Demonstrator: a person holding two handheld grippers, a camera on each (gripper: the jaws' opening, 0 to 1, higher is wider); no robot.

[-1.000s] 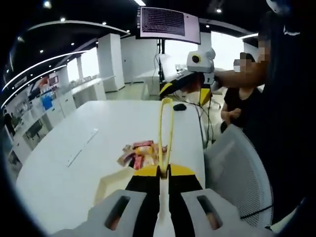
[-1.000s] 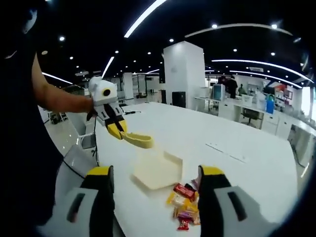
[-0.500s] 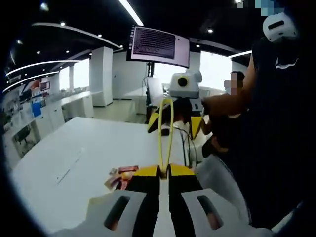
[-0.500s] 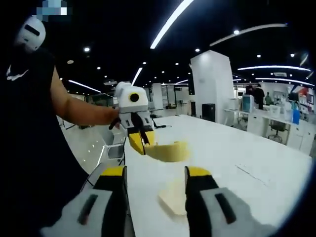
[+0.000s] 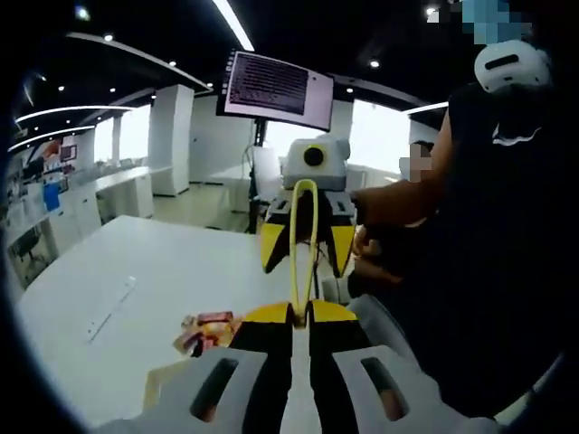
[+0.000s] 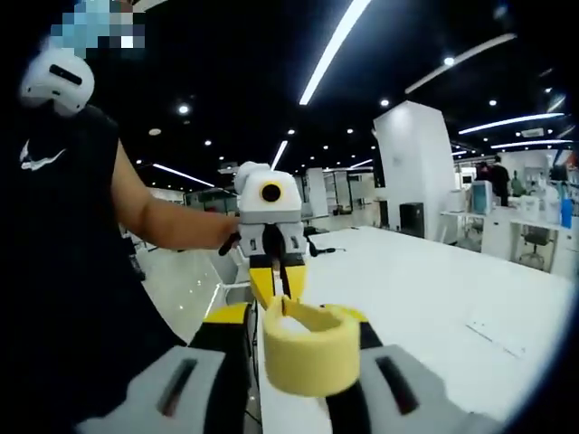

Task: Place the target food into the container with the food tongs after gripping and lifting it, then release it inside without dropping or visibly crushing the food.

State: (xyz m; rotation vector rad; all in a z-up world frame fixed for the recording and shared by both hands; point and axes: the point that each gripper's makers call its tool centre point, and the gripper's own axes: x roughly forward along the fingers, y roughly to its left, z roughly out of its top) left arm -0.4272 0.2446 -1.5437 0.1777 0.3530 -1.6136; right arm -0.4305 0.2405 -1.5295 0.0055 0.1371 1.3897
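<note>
Above the white desk (image 5: 118, 271), the left tongs (image 5: 302, 312) are clenched on the handle ends of the yellow food tongs (image 5: 305, 235), whose looped end points at the right tongs (image 6: 294, 315). The right tongs are spread open with a jaw on either side of that loop, though actual contact cannot be made out. The food, a small heap of wrapped snack packets (image 5: 206, 327), lies on the desk beside the pale container (image 5: 154, 398) — well apart from the food tongs' tip — with a person in a dark top (image 6: 54, 271) behind.

Snack packets (image 5: 206, 327) partly behind left gripper (image 5: 301, 318), labels unreadable.
</note>
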